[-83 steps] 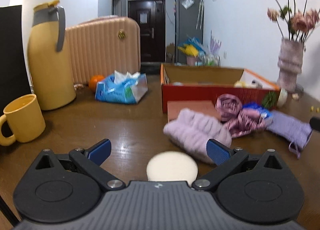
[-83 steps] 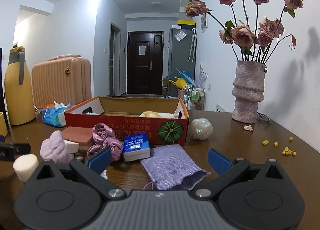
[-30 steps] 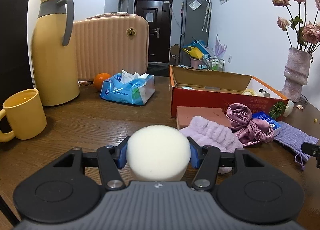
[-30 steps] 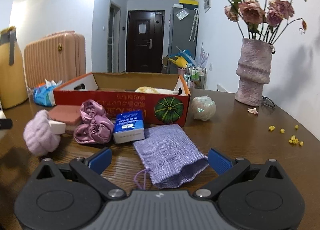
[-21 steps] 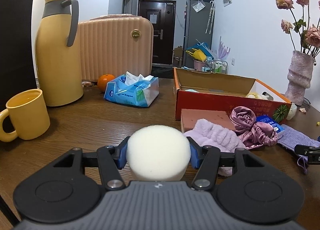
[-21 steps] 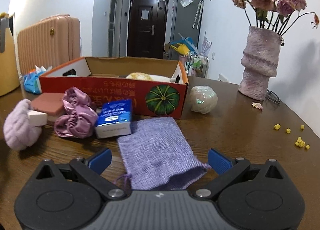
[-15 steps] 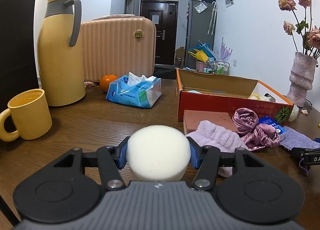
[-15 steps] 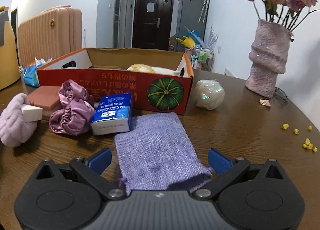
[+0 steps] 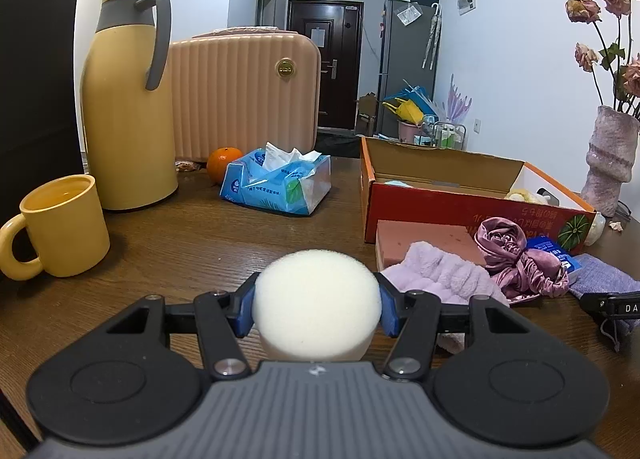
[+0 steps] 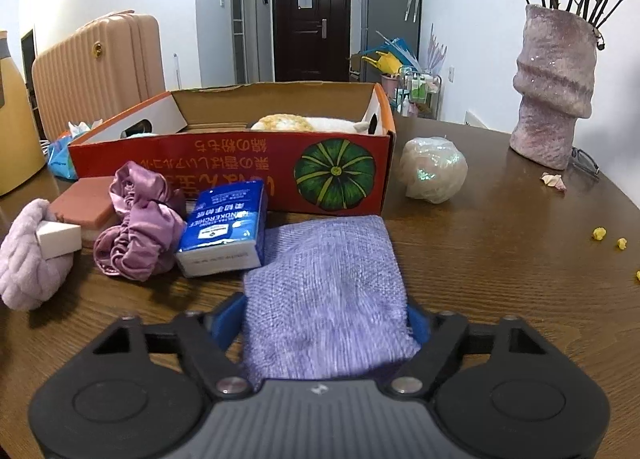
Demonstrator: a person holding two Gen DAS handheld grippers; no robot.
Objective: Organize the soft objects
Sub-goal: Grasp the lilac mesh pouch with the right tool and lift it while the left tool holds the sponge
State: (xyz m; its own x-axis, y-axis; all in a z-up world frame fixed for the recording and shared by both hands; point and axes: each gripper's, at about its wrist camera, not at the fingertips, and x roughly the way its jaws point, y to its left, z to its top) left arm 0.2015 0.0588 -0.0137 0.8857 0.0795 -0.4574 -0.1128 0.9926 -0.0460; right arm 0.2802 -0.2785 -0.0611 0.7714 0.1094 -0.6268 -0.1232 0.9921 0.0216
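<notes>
- Sponge [image 9: 316, 299], round and white, sits squeezed between the blue pads of our left gripper [image 9: 317, 309], held up above the brown table [image 9: 192, 243].
- Our right gripper [image 10: 326, 323] is down by the table, and its jaws have just been closing around the near end of the purple pouch [image 10: 324, 279].
- We see the blue pads right against both sides of the pouch, but we cannot tell if they press it tight yet.
- The pouch lies flat on the table, just in front of the red box [image 10: 240, 163].
- The box is open on top, and a fluffy yellow and white thing [image 10: 296, 123] lies inside it.
- A blue tissue pack [image 10: 224, 227] leans on the far left corner of the pouch.
- Next to the pack is a shiny pink scrunchie [image 10: 140, 223], then a soft purple headband [image 10: 24, 259] with a small white block [image 10: 58, 239] resting on it.
- A flat pink block [image 10: 86, 201] lies behind them, close to the box.
- A shiny white ball [image 10: 434, 169] sits to the right of the box.
</notes>
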